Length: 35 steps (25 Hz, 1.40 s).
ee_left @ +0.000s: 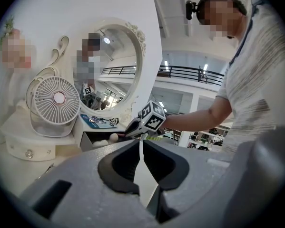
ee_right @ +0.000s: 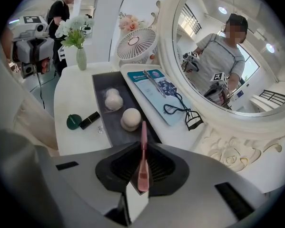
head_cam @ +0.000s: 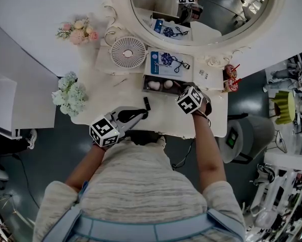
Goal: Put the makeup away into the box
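Observation:
My right gripper (ee_right: 142, 148) is shut on a thin pink makeup tool (ee_right: 142, 160) whose tip sticks out past the jaws. It hangs over the near end of the dark grey box (ee_right: 100, 82), just above a round cream puff (ee_right: 131, 118); a second puff (ee_right: 113, 100) lies farther along. In the head view this gripper (head_cam: 183, 93) sits at the box's (head_cam: 146, 79) right end. A green compact (ee_right: 74, 121) and a black lipstick (ee_right: 90, 120) lie on the table left of the box. My left gripper (ee_left: 141, 148) is shut and empty, held level near the table's front edge (head_cam: 143, 114).
A blue card (ee_right: 152, 87) with an eyelash curler (ee_right: 184, 112) lies behind the box under the oval mirror (ee_right: 228, 56). A white fan (head_cam: 128, 52), a vase of pale flowers (head_cam: 70, 95) and a pink bouquet (head_cam: 78, 33) stand at the left.

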Tool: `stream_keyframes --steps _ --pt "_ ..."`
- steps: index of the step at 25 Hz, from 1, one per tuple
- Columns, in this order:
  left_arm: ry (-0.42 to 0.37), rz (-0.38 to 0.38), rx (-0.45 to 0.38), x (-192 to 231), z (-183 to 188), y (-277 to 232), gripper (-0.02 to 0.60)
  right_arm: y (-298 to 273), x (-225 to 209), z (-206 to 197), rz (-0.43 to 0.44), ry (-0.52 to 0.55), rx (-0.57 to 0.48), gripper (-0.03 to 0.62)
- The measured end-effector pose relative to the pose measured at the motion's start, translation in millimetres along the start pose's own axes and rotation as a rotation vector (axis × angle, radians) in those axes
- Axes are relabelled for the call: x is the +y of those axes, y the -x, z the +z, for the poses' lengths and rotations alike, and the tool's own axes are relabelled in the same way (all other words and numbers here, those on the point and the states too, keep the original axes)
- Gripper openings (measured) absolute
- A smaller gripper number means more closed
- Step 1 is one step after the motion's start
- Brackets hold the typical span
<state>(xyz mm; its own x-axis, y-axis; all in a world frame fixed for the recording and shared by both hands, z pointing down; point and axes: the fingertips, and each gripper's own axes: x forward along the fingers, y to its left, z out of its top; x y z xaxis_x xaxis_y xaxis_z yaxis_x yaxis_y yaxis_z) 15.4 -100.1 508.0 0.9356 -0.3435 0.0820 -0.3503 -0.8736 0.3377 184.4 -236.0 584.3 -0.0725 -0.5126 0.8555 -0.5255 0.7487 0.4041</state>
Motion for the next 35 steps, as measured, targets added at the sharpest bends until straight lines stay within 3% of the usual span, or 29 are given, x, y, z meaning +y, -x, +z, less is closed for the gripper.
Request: stream_keyframes --steps 17,35 --pt "0.006 0.005 0.006 4.4 -0.9 -2.4 0.017 -12.8 -4.6 -0.1 0.03 -0.016 0.008 0.044" --pt "-0.003 -0.011 0.001 0.1 1.0 -6.0 0.017 20.7 -8.6 8.5 0.009 -0.172 -0.116 0.046"
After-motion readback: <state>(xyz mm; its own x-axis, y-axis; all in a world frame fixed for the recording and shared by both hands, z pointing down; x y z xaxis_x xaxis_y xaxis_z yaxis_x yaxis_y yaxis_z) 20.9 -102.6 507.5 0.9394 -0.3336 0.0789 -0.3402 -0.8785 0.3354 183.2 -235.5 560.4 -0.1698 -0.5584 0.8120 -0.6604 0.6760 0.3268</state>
